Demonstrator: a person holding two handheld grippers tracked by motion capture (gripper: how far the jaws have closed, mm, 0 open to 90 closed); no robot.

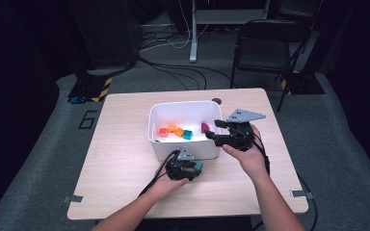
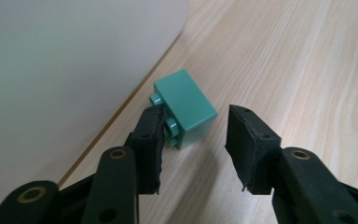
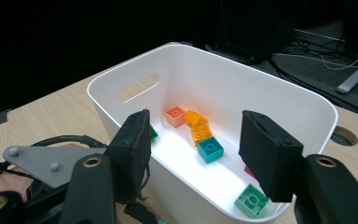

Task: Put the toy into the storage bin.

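Black hand-held gripper (image 1: pixel 203 166), grey triangular plate, trailing cable.

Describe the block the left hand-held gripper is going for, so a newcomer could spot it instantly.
Find the white bin mid-table. Just outside its near wall, on the bare wood, lies a green studded block between the left hand-held gripper jaws. The other blocks all lie inside the bin.

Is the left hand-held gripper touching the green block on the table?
Touching. The left gripper view shows one pad of the left hand-held gripper against the green block's studded side; the other pad stands clear.
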